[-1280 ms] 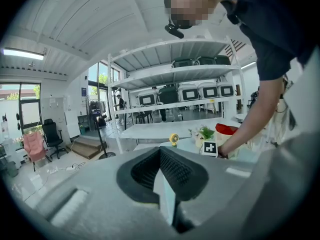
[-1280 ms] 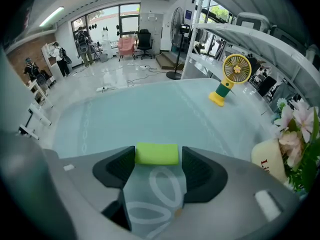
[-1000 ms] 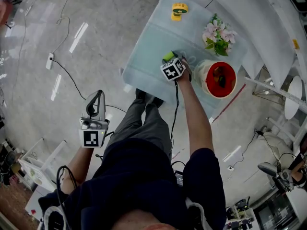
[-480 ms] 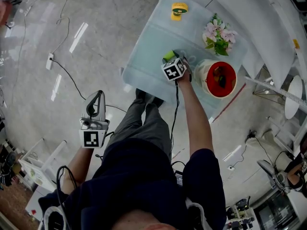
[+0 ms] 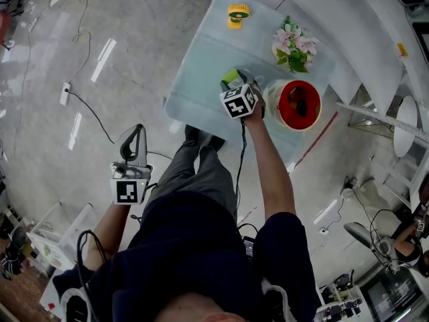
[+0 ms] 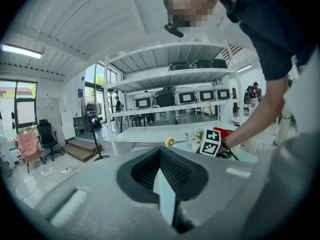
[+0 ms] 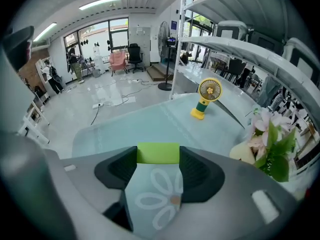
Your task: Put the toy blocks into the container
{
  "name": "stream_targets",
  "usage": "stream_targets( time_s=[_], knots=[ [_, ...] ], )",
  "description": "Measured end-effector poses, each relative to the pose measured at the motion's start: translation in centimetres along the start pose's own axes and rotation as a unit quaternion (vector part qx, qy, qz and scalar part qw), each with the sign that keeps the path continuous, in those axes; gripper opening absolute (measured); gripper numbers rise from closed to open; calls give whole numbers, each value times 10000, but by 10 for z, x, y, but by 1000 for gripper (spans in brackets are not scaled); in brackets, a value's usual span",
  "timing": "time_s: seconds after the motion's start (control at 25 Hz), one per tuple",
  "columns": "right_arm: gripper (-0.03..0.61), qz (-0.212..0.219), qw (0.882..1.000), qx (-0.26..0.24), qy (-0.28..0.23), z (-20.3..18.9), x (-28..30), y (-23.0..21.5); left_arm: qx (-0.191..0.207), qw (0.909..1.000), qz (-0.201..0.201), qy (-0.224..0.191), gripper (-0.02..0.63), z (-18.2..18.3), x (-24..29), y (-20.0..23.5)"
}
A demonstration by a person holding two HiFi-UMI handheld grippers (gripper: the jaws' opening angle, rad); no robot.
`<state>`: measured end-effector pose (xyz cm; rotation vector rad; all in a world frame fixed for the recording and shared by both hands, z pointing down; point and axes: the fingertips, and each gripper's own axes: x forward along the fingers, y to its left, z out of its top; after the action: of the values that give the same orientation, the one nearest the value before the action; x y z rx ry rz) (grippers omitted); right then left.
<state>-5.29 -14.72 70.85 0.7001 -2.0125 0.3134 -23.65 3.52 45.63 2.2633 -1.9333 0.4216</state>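
Over pale table (image 5: 201, 72), right tongs (image 7: 158, 157) clamp green block (image 7: 158, 152) (left tongs (image 6: 161, 156) together, empty).

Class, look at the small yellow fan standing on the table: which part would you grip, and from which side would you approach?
Probably the narrow neck of the yellow fan, coming in level across the bare table. The fan stands upright, its round head looks too wide to span, and the flowers crowd the other side.
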Motion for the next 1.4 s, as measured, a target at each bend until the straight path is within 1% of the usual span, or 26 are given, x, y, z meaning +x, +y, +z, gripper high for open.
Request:
stream_targets(
  time_s=[0.12, 0.4, 0.68, 0.88, 1.16, 1.4],
  knots=[
    [265, -105, 9997, 109, -196, 7, -21, -5, 41, 9998, -94, -149, 3, 7, 5, -7],
    [265, -274, 9973, 288, -614, 24, -69, -9, 21, 9995, -234, -193, 3, 12, 10, -16],
    [265, -387, 9948, 403, -848, 34, -114, -16, 97, 9982, -446, -395, 3, 26, 17, -29],
    [264, -453, 9929, 453, -998, 39, -145, -20, 85, 9980, -504, -358, 3, 29, 17, -36],
    [264, -626, 9885, 635, -1221, 40, -187, -34, 79, 9967, -652, -484, 3, 42, 18, -49],
    [262, -877, 9850, 816, -1242, 24, -213, -53, 70, 9940, -927, -573, 3, 54, 27, -69]
  ],
)
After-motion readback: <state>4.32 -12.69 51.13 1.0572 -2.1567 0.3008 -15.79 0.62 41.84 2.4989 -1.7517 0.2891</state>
